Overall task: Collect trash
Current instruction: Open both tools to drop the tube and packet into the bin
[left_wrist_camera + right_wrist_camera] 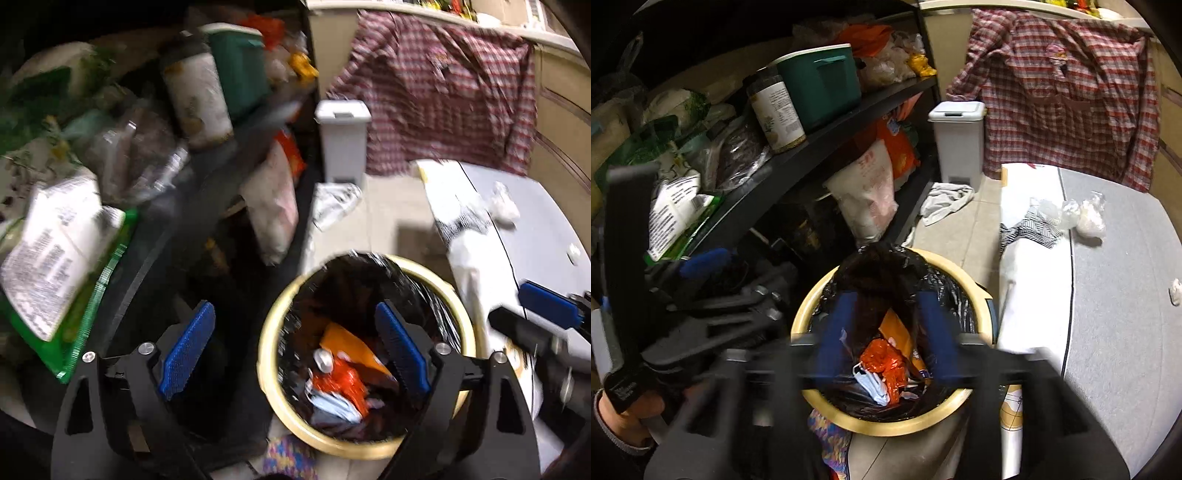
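Right wrist view: both tools — left tool (295, 350), right tool (886, 332) — gape empty over bin (820, 295); orange wrapper (886, 363) binned; crumpled scraps (1089, 218), apparently trash, remain on desk (1126, 314).

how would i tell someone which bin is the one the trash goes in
Start at the black shelving on the left and look at the tiled floor in front of it. The trash bin is the round, cream-rimmed one lined with a black bag, with orange wrappers inside. Unlike the small grey lidded bin by the plaid shirt, it is open-topped.
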